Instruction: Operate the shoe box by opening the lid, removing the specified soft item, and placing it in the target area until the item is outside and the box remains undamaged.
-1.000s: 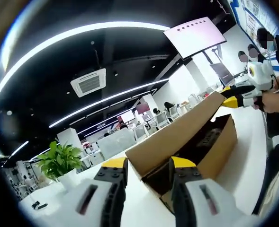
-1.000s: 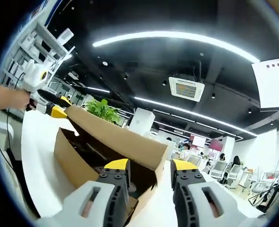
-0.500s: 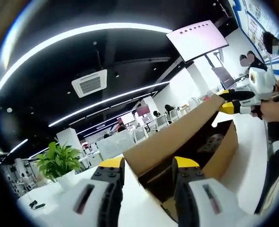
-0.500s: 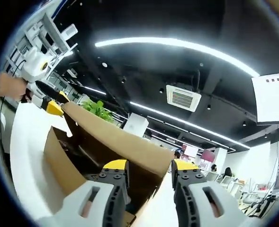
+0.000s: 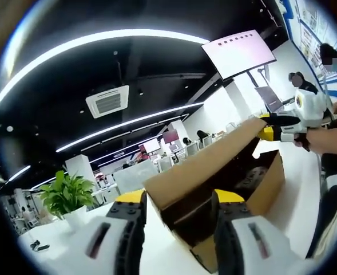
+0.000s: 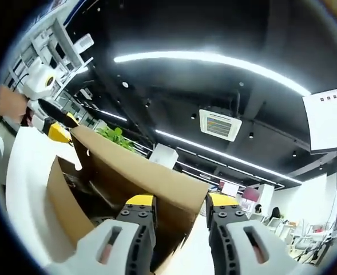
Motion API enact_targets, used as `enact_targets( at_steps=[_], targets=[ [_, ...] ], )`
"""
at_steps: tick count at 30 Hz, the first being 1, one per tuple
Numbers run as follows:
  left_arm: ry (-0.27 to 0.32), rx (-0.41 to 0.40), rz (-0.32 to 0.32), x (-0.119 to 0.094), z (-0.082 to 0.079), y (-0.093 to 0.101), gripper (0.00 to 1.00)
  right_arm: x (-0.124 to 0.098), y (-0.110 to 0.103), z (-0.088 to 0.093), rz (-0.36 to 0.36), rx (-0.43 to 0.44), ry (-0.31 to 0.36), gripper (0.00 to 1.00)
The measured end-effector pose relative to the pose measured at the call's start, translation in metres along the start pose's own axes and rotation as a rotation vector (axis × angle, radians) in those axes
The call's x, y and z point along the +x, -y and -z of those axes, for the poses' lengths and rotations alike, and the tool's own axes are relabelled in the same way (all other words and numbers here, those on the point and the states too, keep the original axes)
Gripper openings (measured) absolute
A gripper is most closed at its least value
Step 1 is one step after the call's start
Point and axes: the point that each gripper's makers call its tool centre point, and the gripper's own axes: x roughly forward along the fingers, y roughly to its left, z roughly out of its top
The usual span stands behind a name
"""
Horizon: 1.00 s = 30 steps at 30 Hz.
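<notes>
Left gripper view has the white table point(image 5: 297, 166) carrying the cardboard shoe box point(image 5: 265, 186), whose lid point(image 5: 205, 166) I am raising with my left gripper point(image 5: 177, 197) at its near corner and my right gripper point(image 5: 274, 127) at its far corner; both should rise evenly, hinging the lid without tearing it. Each tool's jaws stand spread around the lid edge, but whether they press it I cannot tell. Dark contents point(image 5: 251, 172) lie inside, just beyond my left jaws under the tilted lid; which is the soft item is unclear.
</notes>
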Motion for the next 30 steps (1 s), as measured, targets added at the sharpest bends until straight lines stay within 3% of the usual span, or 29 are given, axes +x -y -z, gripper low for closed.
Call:
enact_targets(
  at_steps=[4, 8, 13, 17, 18, 21, 22, 23, 24, 25, 27, 28, 30],
  targets=[
    [0.000, 0.000, 0.010, -0.001, -0.002, 0.000, 0.49, -0.001, 0.006, 0.002, 0.038, 0.027, -0.016, 0.22],
    [-0.006, 0.007, 0.026, -0.004, -0.002, 0.001, 0.48, -0.001, 0.012, 0.006, 0.051, 0.119, -0.017, 0.17],
    [-0.027, 0.019, 0.053, -0.010, 0.001, 0.001, 0.43, 0.002, 0.022, 0.005, 0.061, 0.137, -0.015, 0.15],
    [-0.061, 0.055, 0.092, -0.010, 0.008, 0.004, 0.43, 0.005, 0.024, 0.001, 0.045, 0.101, -0.007, 0.15],
    [-0.079, 0.088, 0.139, -0.011, 0.011, 0.009, 0.43, 0.005, 0.025, 0.001, 0.040, 0.103, -0.008, 0.12],
    [-0.117, 0.143, 0.200, -0.011, 0.016, 0.013, 0.43, 0.006, 0.026, 0.001, 0.042, 0.099, -0.016, 0.04],
    [-0.110, 0.133, 0.178, -0.010, 0.013, 0.008, 0.43, 0.006, 0.026, 0.002, 0.043, 0.100, -0.020, 0.04],
    [-0.113, 0.146, 0.204, -0.009, 0.012, 0.008, 0.43, 0.006, 0.026, 0.001, 0.046, 0.115, -0.026, 0.03],
    [-0.152, 0.138, 0.277, -0.010, 0.015, 0.014, 0.44, 0.007, 0.026, 0.001, 0.057, 0.109, -0.034, 0.03],
    [-0.170, 0.127, 0.271, -0.009, 0.016, 0.011, 0.44, 0.007, 0.026, 0.001, 0.065, 0.100, -0.040, 0.03],
    [-0.202, 0.169, 0.327, -0.010, 0.019, 0.013, 0.44, 0.007, 0.026, 0.000, 0.077, 0.082, -0.047, 0.03],
    [-0.194, 0.173, 0.310, -0.008, 0.016, 0.010, 0.44, 0.007, 0.025, 0.000, 0.078, 0.077, -0.054, 0.03],
    [-0.217, 0.154, 0.385, -0.010, 0.016, 0.019, 0.53, 0.006, 0.026, 0.000, 0.081, 0.072, -0.060, 0.03]
  ],
)
